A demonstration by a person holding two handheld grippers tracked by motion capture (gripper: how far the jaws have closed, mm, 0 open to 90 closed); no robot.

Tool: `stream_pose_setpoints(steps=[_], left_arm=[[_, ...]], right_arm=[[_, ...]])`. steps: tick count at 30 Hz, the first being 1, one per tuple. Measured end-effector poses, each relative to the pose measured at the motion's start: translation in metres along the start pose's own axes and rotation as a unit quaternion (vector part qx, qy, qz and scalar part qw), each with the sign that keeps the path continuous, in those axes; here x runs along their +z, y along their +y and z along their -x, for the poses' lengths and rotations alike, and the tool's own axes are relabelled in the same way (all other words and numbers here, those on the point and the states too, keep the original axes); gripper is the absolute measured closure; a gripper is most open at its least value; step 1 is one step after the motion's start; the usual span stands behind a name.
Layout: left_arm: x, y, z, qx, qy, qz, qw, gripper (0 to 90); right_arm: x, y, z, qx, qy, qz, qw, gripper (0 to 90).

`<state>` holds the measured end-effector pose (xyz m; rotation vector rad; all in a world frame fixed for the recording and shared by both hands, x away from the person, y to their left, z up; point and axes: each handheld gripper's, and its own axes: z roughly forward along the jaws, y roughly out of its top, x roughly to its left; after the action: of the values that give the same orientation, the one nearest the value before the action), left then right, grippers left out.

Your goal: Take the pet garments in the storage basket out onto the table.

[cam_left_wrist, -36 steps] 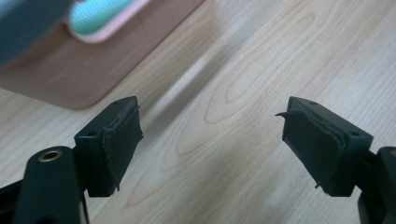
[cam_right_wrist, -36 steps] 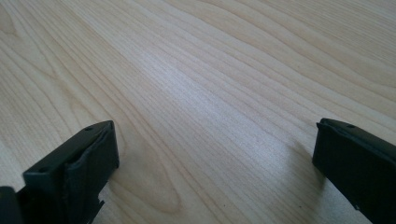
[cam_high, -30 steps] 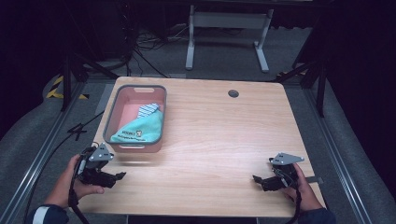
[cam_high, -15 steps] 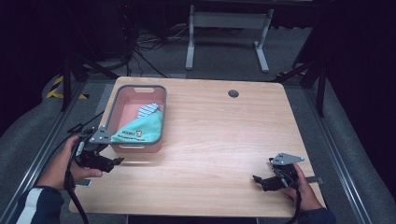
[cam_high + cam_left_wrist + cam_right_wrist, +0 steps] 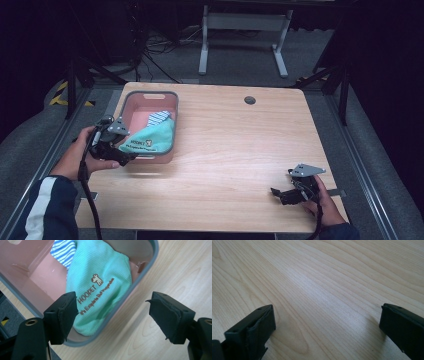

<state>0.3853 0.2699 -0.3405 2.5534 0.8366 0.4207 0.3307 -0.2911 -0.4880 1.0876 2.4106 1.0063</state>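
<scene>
Left hand-held gripper poised over the near end of a pink basket holding cloths.

The wooden tabletop [image 5: 230, 150] carries a pink basket with a grey rim [image 5: 171, 96] towards its far left corner, and a small dark round grommet [image 5: 250, 100] sits near the far edge. Inside the basket lies a mint-green cloth [image 5: 100, 287] printed with a small dog logo and lettering, draped up the near wall, with a blue-and-white striped cloth [image 5: 62, 251] partly tucked beneath it at the far side. The left hand-held gripper [image 5: 131, 155] hovers just above the basket's near left corner, its jaws spread wide with nothing between them, framing the green cloth below. The right hand-held gripper [image 5: 277, 192] rests low near the tabletop's near right corner, well apart from the basket, its jaws wide and empty over bare wood.
</scene>
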Motion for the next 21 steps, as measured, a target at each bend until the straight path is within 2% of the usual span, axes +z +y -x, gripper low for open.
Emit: stream_pose_setpoints(steps=[5, 14, 16, 18, 21], left_arm=[[0.006, 0.011, -0.007, 0.004, -0.003, -0.015, 0.9999, 23.0], [0.024, 0.027, -0.021, -0.012, -0.005, -0.031, 0.9994, 21.0], [0.031, 0.032, -0.025, -0.011, -0.009, -0.037, 0.9992, 21.0], [0.041, 0.038, -0.027, -0.003, -0.009, -0.055, 0.9984, 21.0], [0.053, 0.043, -0.030, -0.001, -0.014, -0.069, 0.9975, 21.4]], right_arm=[[0.000, 0.000, 0.000, 0.000, 0.000, 0.000, 1.0000, 0.6], [0.000, 0.000, 0.000, 0.000, 0.000, 0.000, 1.0000, 0.6], [0.000, 0.000, 0.000, 0.000, 0.000, 0.000, 1.0000, 0.6], [0.000, 0.000, 0.000, 0.000, 0.000, 0.000, 1.0000, 0.6], [0.000, 0.000, 0.000, 0.000, 0.000, 0.000, 1.0000, 0.6]])
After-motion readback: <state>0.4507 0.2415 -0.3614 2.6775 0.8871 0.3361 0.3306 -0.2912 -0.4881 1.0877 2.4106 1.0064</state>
